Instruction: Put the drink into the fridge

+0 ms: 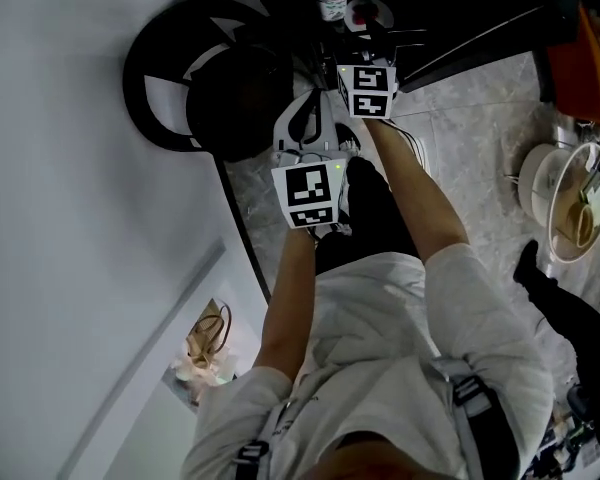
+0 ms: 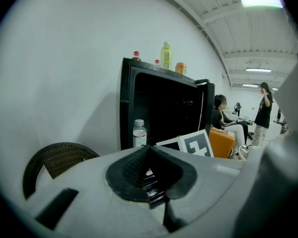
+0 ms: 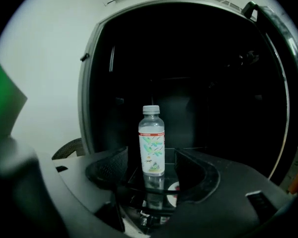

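Right gripper view: right claw [image 3: 149, 158] spread, clear of upright bottle [image 3: 152, 140] inside fridge [image 3: 203, 83]; left claw [image 2: 149, 157] closed, empty.

white t-shirt [image 1: 380, 348], black trousers [image 1: 375, 208], grey straps [image 1: 475, 398], perhaps a harness, black-and-white marker cubes [image 1: 309, 194]

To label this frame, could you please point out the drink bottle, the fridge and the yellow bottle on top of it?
drink bottle [image 3: 151, 143], right gripper view, on its printed label.
fridge [image 2: 126, 108], left gripper view, on its left front frame.
yellow bottle [image 2: 166, 57], left gripper view, on its body.
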A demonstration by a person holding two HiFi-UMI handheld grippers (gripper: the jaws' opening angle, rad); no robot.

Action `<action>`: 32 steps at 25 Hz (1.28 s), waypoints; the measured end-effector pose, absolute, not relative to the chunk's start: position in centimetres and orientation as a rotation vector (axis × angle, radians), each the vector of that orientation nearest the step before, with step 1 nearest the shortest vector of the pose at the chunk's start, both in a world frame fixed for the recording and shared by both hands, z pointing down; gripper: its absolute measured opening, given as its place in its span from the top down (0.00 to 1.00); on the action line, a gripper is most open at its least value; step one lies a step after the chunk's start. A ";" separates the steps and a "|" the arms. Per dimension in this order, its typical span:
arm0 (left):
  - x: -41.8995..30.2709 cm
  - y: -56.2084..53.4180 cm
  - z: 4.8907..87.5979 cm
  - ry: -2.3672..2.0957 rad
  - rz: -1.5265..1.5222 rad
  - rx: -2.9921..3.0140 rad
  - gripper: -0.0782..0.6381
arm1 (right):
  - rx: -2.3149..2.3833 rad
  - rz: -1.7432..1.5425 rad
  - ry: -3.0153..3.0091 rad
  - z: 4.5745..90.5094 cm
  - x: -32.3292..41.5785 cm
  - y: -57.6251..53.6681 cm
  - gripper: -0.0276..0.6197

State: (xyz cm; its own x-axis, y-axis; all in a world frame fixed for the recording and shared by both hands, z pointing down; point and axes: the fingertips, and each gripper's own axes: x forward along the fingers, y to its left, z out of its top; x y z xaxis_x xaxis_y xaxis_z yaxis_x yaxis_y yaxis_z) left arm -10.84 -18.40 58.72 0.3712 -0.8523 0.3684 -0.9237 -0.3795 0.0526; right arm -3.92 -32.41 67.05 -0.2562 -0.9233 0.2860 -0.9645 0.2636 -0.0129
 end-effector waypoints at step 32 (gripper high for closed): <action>-6.9 -0.9 43.4 -1.560 0.307 2.354 0.88 | 1.589 0.539 -2.524 43.3 1.1 -3.6 0.95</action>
State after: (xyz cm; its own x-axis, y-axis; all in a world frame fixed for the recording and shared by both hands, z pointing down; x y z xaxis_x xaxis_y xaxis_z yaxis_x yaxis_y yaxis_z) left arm -6.95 -0.88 43.37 0.3874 -0.8578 0.3377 -0.9218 -0.3653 0.1296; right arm 1.07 -3.58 43.26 -0.4456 -0.8510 0.2780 -0.8903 0.3887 -0.2374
